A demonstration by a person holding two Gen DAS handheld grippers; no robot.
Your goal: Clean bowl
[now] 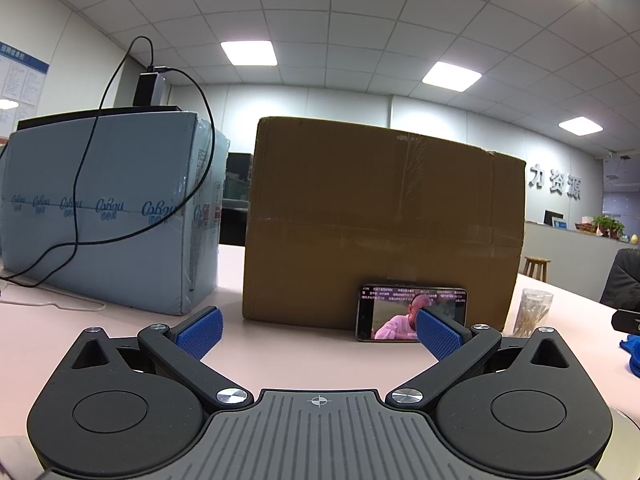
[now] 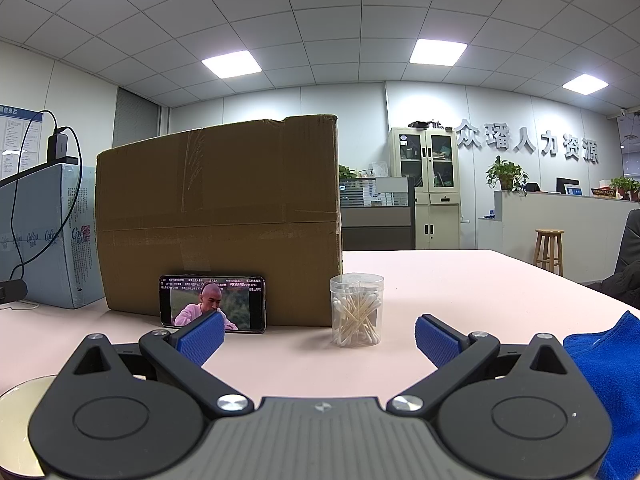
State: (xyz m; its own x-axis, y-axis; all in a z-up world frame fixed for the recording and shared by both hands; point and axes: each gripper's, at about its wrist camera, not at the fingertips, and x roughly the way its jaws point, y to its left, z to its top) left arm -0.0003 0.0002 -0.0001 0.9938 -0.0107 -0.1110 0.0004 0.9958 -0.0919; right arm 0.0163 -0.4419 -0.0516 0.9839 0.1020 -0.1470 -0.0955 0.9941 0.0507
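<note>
Both claws, the left claw point(image 1: 318, 330) and the right claw point(image 2: 319, 334), are released and hold nothing above the pink desk point(image 2: 440, 280). The bowl point(image 2: 22, 416) lies just left of the right claw, low beside it; the blue cloth point(image 2: 608, 380) lies right of that claw.

Matt plastic, rough board and soft cloth on a smooth table

The right gripper point(image 2: 318, 334) has matt black plastic arms and blue pads point(image 2: 202, 336) with a fine ribbed texture; the cardboard box point(image 2: 218, 220) is dull brown with glossy tape, the cloth point(image 2: 608, 376) fluffy blue, the cotton-swab jar point(image 2: 357, 310) clear plastic, the bowl point(image 2: 20, 408) rim glossy, the table point(image 2: 440, 300) smooth pale pink
</note>
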